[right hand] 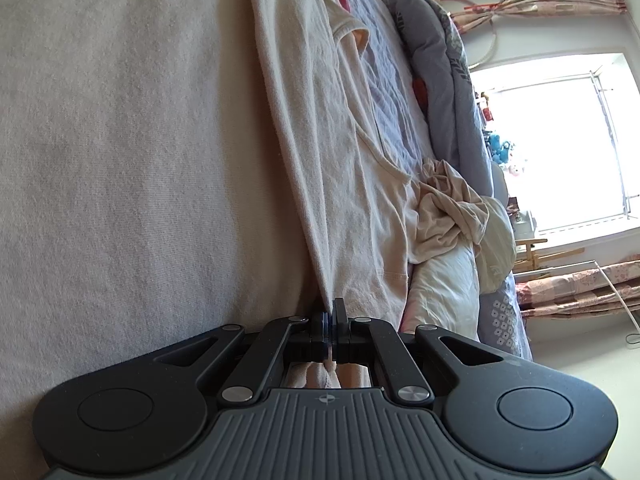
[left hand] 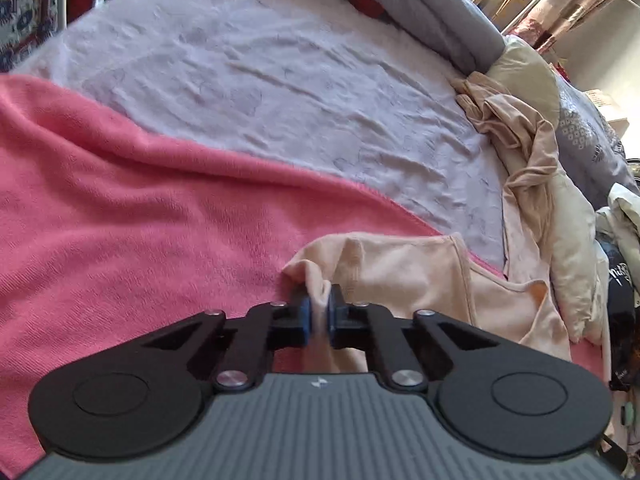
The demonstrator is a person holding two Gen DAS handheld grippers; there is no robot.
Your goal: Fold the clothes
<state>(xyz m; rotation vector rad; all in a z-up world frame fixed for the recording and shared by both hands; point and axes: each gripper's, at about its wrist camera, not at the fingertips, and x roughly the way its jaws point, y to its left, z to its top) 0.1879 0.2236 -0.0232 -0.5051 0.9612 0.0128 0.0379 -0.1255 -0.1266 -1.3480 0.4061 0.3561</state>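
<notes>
A: Nearest the lens in the left wrist view, the left gripper [left hand: 318, 308] has its jaws clenched on a bunched corner of the peach T-shirt [left hand: 404, 276]; a strip of cloth runs back between the blue pads [left hand: 306, 314].

B: And what lies under it?

A: On the far left, a coral-pink towel [left hand: 120, 200] covers the near part of the bed. Past it is the pale lilac bedsheet [left hand: 260, 80], wrinkled. The shirt rests on the towel's right end, its neckline toward the right.

B: Farther right?

A: A crumpled beige garment [left hand: 516, 136] lies against a cream pillow [left hand: 528, 76], with a rolled grey quilt [left hand: 420, 4] behind them.

B: The other side?

A: Close to the right wrist camera, the right gripper [right hand: 331, 320] is also closed on the peach T-shirt [right hand: 352, 200], pinching an edge. Left of the jaws, cloth fills the picture; I cannot tell whether it is the same shirt. To the right the shirt stretches away over the bedsheet [right hand: 384, 96]. Beyond come the beige garment [right hand: 444, 208], the grey quilt [right hand: 436, 48], then a bright window [right hand: 560, 144] with patterned curtains [right hand: 540, 0].
</notes>
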